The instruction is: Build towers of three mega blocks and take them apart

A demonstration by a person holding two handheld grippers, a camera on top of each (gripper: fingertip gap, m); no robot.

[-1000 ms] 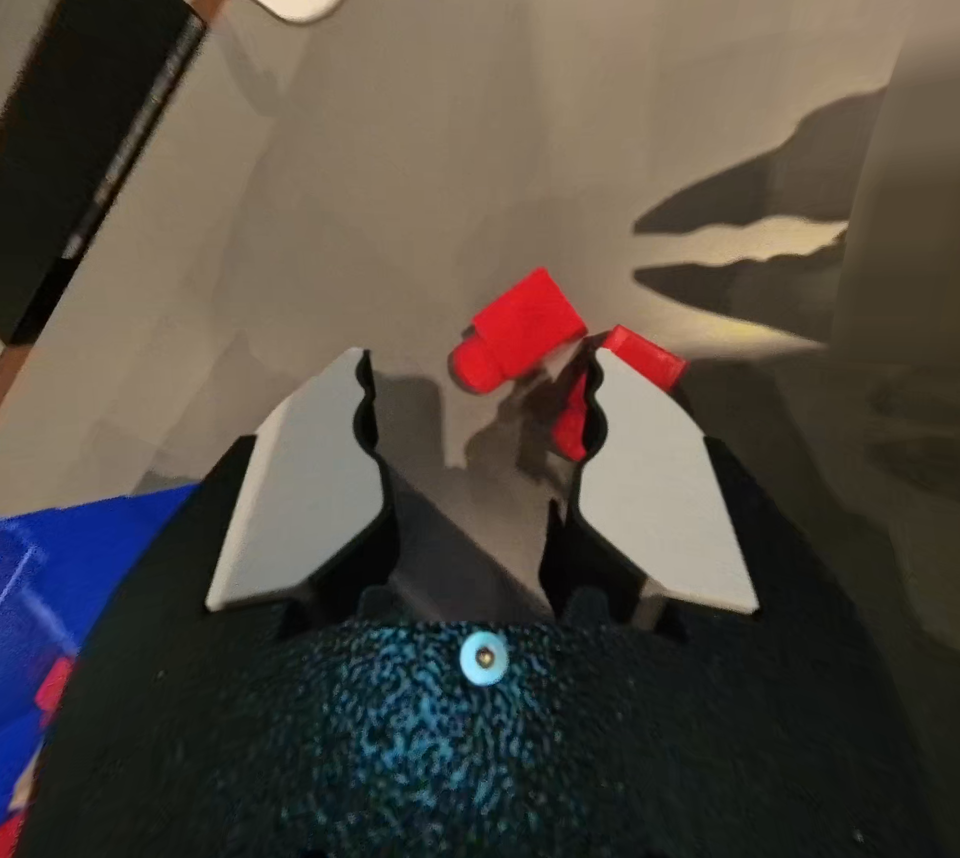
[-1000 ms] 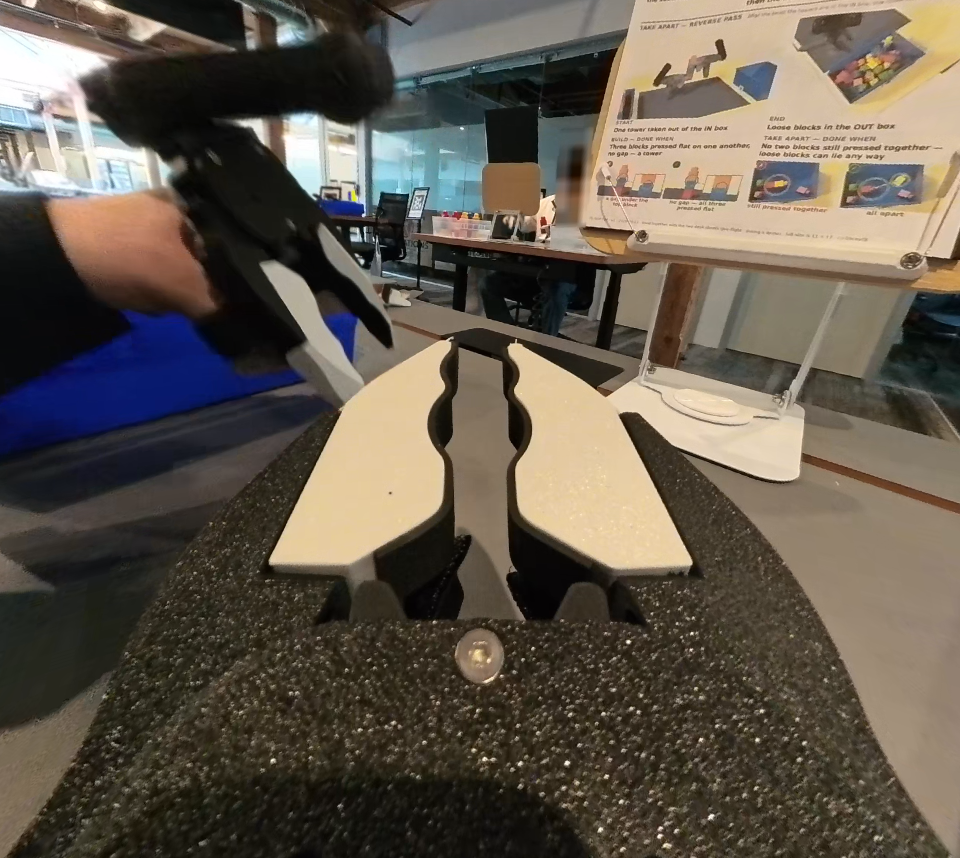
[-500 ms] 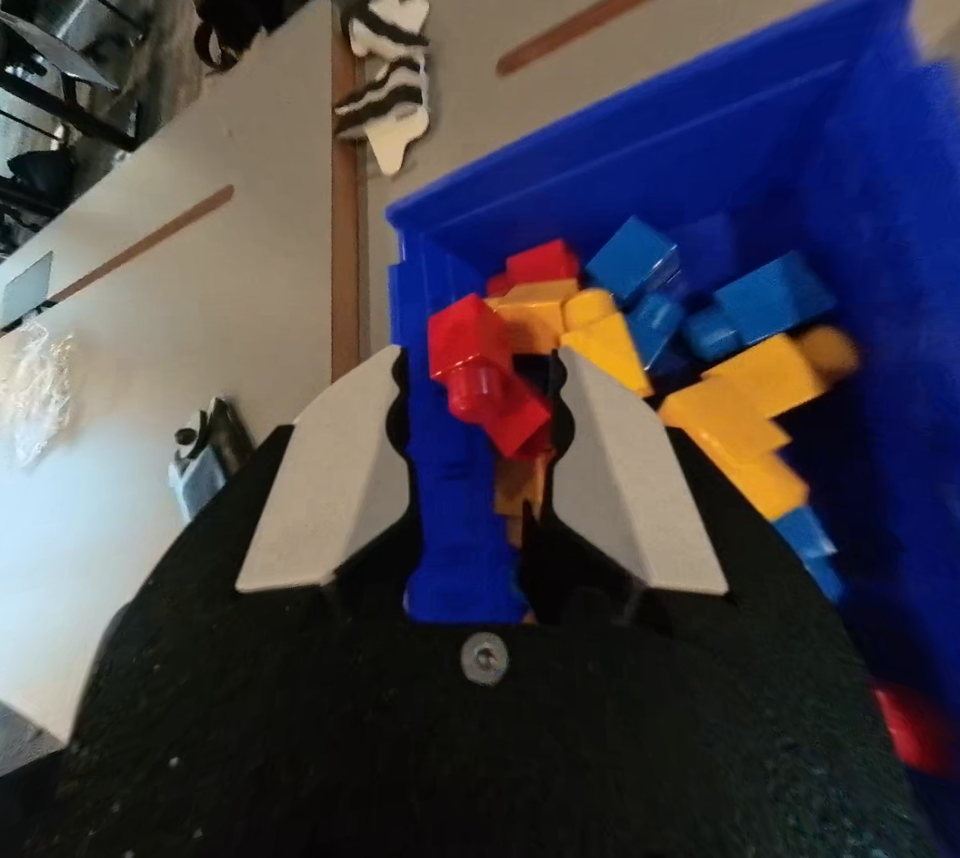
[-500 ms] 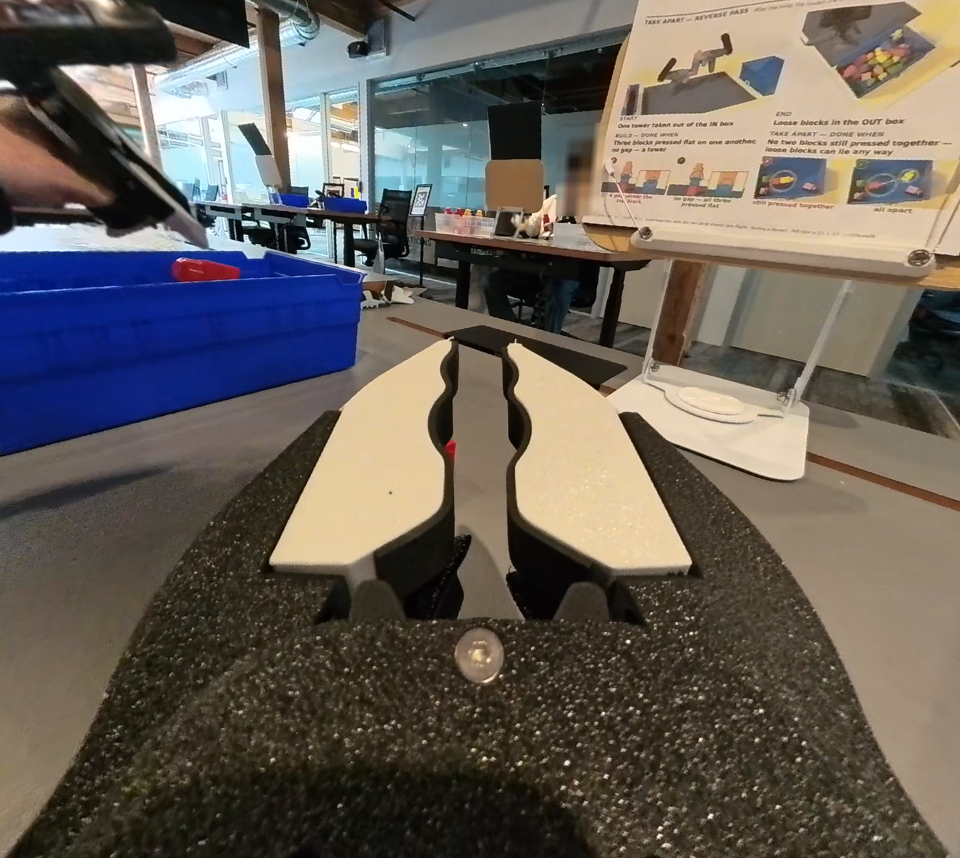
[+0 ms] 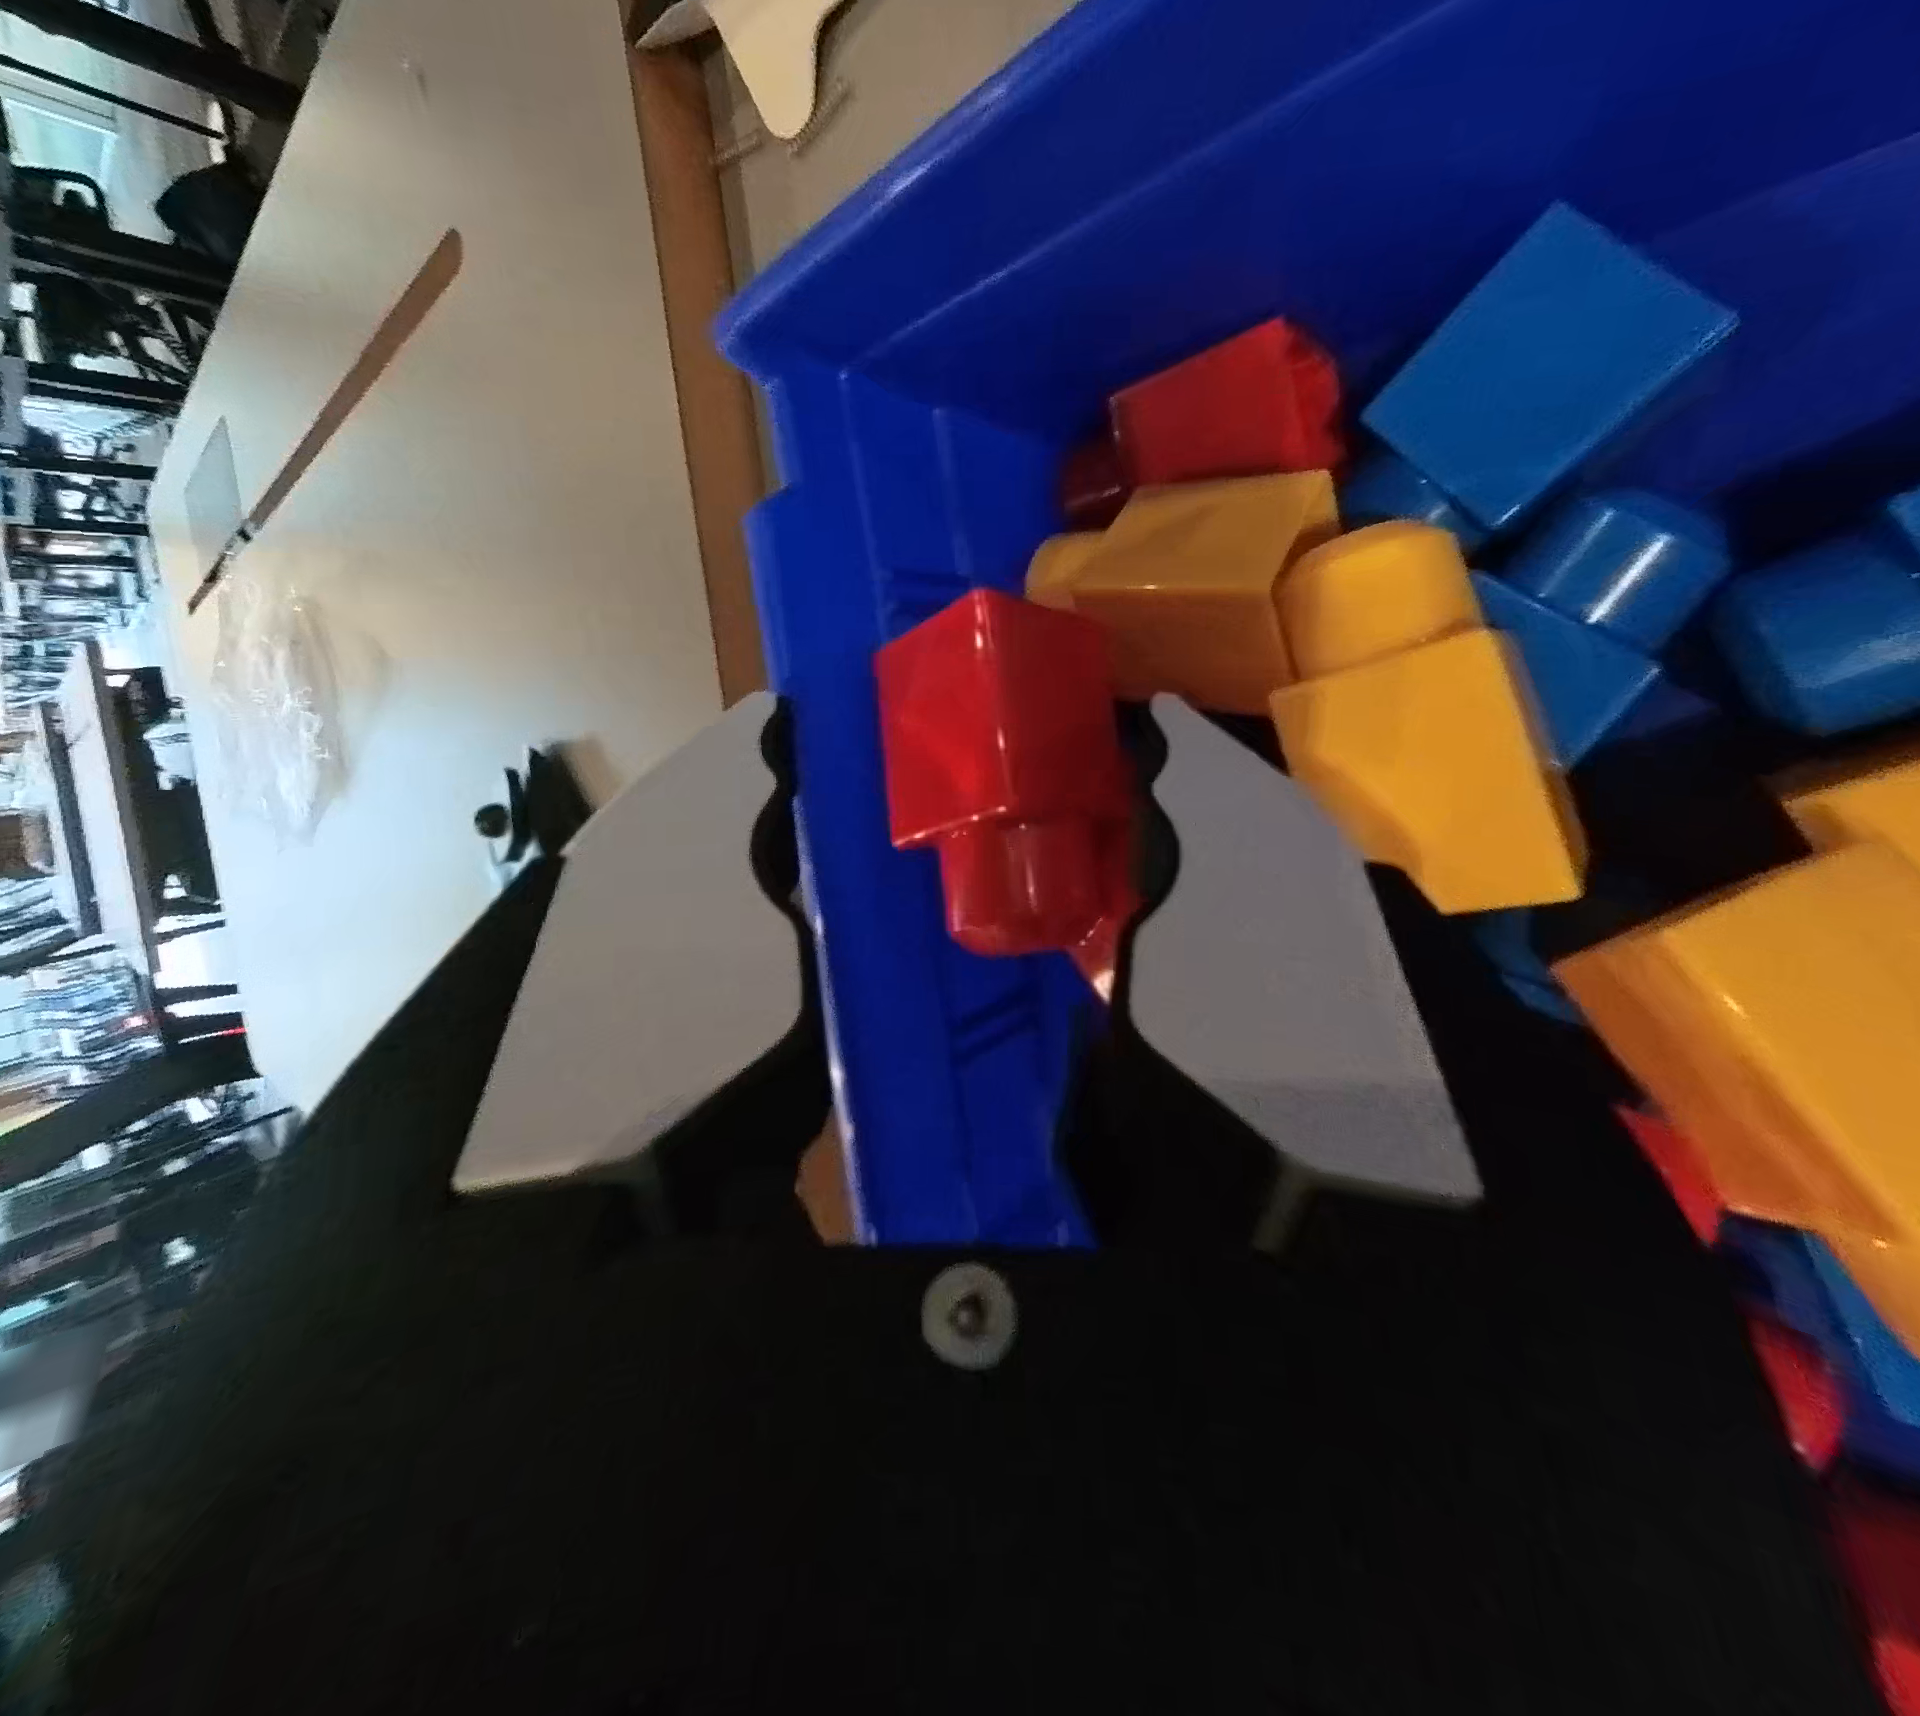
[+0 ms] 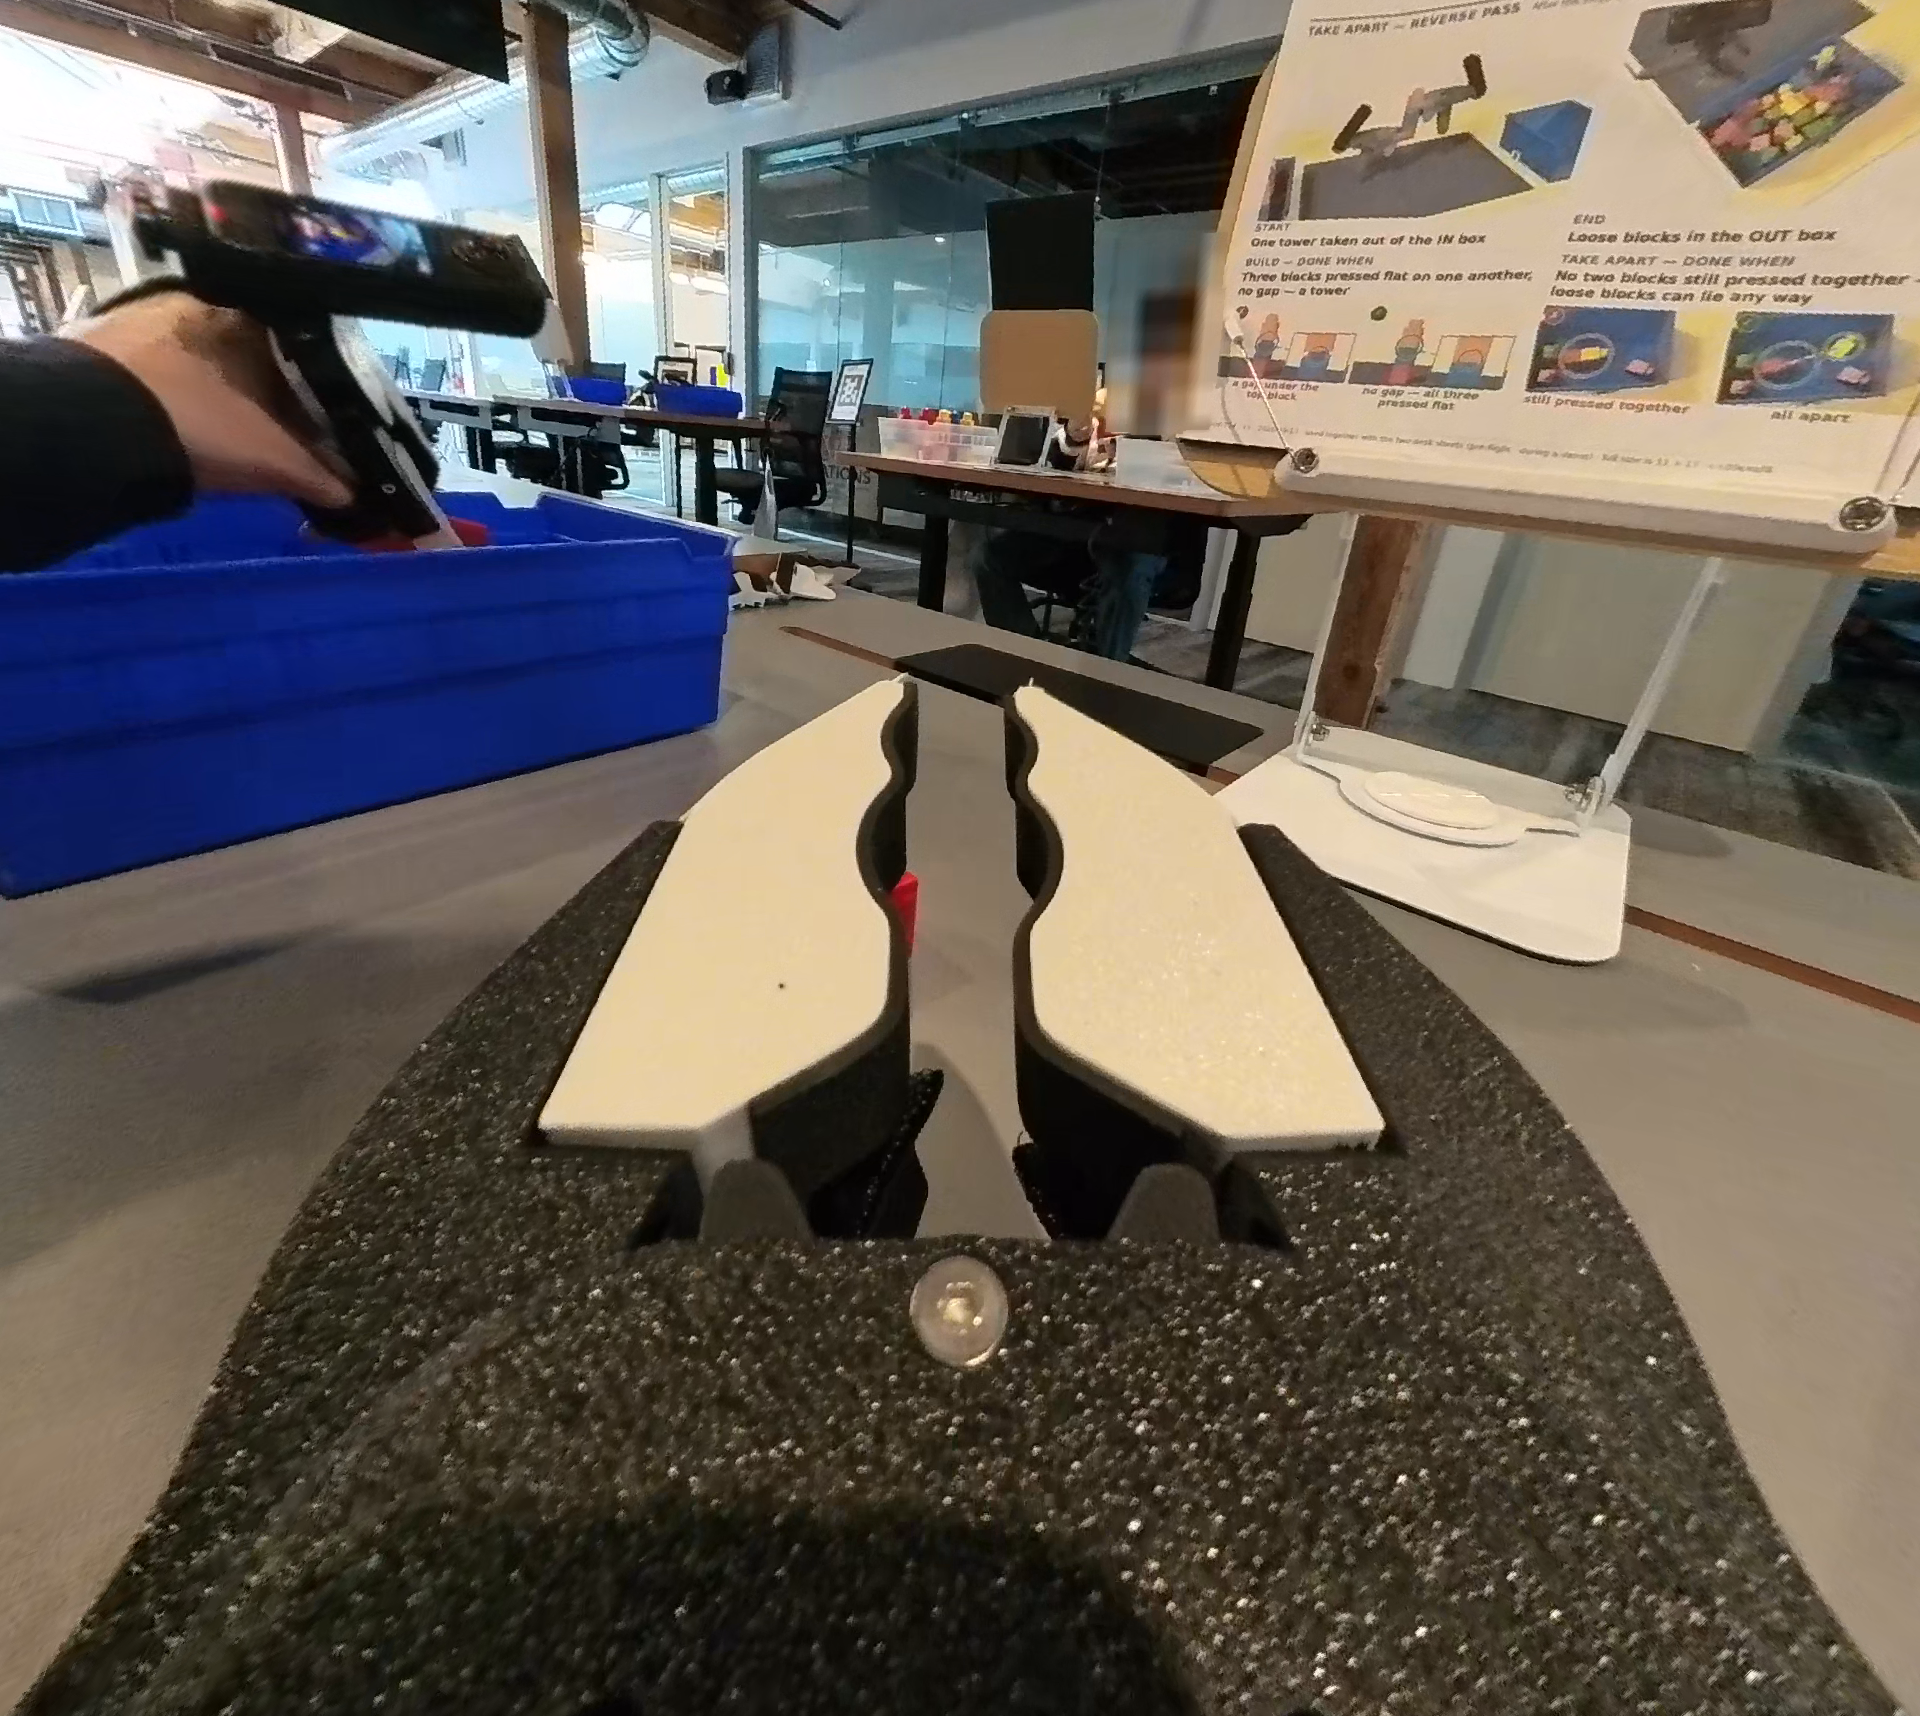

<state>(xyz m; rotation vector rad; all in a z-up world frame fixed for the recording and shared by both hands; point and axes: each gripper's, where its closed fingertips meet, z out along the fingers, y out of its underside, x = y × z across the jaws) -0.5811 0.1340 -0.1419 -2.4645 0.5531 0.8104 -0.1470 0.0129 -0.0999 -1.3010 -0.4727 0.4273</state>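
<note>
My left gripper (image 5: 966,710) hangs over the corner of a blue bin (image 5: 1039,212) full of red, yellow and blue blocks. Its jaws stand apart. A red one-stud block (image 5: 987,721) sits between the fingertips, stud towards the camera, close against the right finger with a gap to the left one. In the right wrist view the left gripper (image 6: 416,513) dips into the bin (image 6: 364,679). My right gripper (image 6: 963,687) hovers low over the grey table, jaws only a narrow gap apart, nothing gripped. A sliver of a red block (image 6: 904,908) shows under its left finger.
A white stand with an instruction sheet (image 6: 1455,835) is at the right on the table. A black mat (image 6: 1091,710) lies ahead of the right gripper. A person's hand (image 6: 208,419) holds the left gripper. Office desks and chairs stand behind.
My left gripper took a red block off the table and carried it left to the bin's corner. Its jaws have widened slightly since half a second ago. The right gripper has barely moved.
</note>
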